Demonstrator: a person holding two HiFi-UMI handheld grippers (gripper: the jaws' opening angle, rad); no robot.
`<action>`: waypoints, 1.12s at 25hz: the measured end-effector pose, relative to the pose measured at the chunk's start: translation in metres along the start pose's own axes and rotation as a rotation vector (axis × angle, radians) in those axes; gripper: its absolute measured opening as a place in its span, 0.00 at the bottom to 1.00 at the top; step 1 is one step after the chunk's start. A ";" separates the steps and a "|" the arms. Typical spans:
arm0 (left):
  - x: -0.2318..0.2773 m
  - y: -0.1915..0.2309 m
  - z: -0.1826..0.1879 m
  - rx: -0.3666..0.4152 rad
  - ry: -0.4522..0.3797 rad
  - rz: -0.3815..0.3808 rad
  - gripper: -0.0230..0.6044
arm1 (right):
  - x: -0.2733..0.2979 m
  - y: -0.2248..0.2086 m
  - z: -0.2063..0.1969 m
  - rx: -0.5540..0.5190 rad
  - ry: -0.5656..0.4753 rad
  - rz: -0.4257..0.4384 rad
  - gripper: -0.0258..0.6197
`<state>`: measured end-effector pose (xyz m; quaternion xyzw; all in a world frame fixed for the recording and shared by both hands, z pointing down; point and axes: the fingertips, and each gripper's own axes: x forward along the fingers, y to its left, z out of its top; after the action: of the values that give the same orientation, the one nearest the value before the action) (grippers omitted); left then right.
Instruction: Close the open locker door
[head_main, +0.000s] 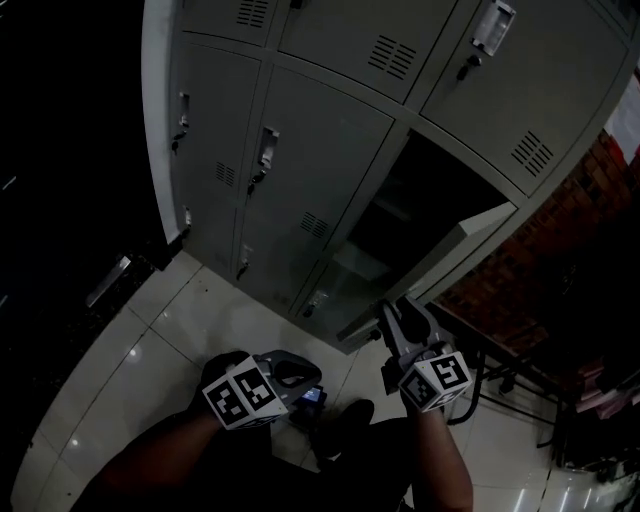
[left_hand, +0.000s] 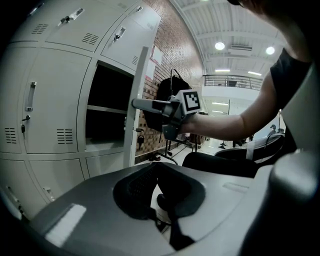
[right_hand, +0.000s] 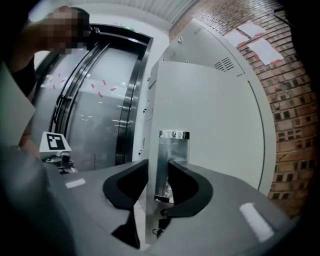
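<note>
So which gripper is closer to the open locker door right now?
Right. The right gripper is at the open locker door's free edge, jaws closed over it; the left gripper hangs lower, off to the left, clear of the door.

Between the right gripper's (right_hand: 159, 164) jaws, the chrome latch plate (right_hand: 173, 150) loses its lower end behind the right-hand pad. A small dangling thing (right_hand: 158, 231) beneath it is too dark to name. Beyond those jaws the locker door (right_hand: 210, 110) screens the whole compartment. In the head view the open compartment (head_main: 420, 200) ahead of the jaws is too dark to read, and the locker bank (head_main: 320, 130) runs off the top edge. The person's arm (left_hand: 235, 122), beyond the left gripper's (left_hand: 151, 167) jaws, is cut off at the right edge.
</note>
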<state>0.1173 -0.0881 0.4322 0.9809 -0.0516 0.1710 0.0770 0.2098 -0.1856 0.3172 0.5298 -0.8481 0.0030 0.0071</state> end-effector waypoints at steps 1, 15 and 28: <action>0.000 0.000 0.000 -0.001 -0.002 0.000 0.06 | 0.012 -0.001 0.001 0.003 -0.002 -0.011 0.24; -0.003 0.001 0.004 -0.015 -0.022 0.001 0.06 | 0.137 -0.065 -0.005 -0.037 0.057 -0.245 0.19; -0.010 0.006 0.002 -0.034 -0.039 0.010 0.06 | 0.180 -0.106 -0.010 0.006 0.084 -0.329 0.17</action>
<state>0.1075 -0.0939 0.4276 0.9823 -0.0608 0.1514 0.0916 0.2264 -0.3936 0.3301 0.6610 -0.7488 0.0266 0.0415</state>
